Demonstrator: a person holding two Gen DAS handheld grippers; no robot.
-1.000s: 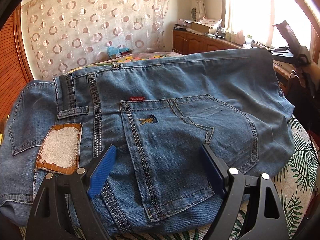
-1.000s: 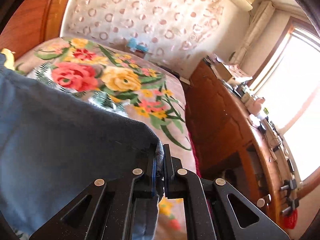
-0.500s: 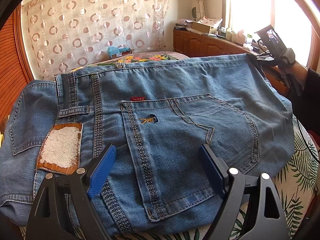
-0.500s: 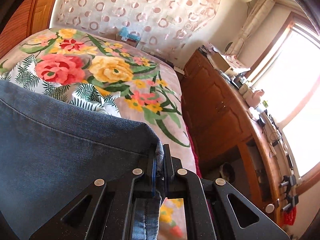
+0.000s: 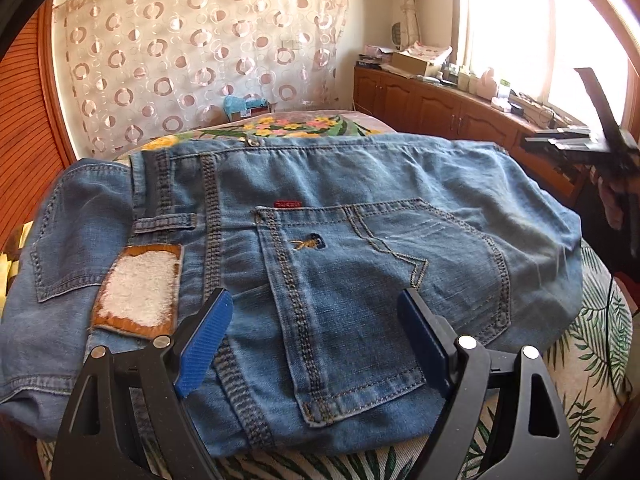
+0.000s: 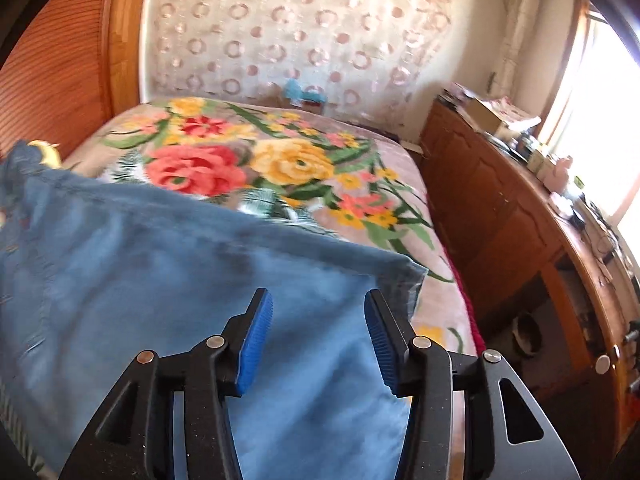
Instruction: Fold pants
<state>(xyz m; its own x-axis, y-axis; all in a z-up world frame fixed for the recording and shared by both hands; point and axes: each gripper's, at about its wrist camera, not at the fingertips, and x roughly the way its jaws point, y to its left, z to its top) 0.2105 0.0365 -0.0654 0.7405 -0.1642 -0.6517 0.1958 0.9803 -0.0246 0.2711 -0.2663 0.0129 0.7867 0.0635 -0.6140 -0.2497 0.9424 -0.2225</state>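
Folded jeans on the flowered bed

The jeans [image 5: 320,248] fill mid-frame on the floral bedspread [image 6: 280,160]; the left gripper [image 5: 316,344] and the right gripper [image 6: 318,336] both hover spread above the denim, gripping nothing.

We see the blue jeans [image 5: 320,248] folded, back pocket up, lying flat just beyond our left hand-held gripper [image 5: 316,344].
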